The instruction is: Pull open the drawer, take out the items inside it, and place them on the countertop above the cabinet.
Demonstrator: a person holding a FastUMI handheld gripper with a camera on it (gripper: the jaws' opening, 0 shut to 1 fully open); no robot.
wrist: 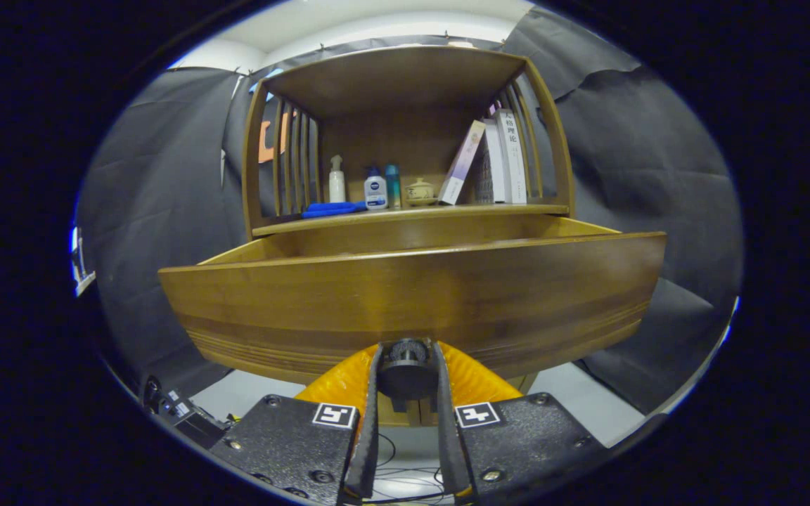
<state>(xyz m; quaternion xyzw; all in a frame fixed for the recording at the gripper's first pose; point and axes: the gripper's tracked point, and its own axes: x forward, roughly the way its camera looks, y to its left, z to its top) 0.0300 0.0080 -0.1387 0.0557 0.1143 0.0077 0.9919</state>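
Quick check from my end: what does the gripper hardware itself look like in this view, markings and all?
The gripper has two long, narrow fingers rising from black textured mounting blocks fastened with round screws. Each block carries a square black-and-white fiducial tag. Ribbed orange-yellow pieces flare out behind the fingers. Thin cables trail below.

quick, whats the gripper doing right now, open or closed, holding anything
Gripper: closed on the dark round drawer knob, one finger on each side of it, with the wooden drawer pulled out.
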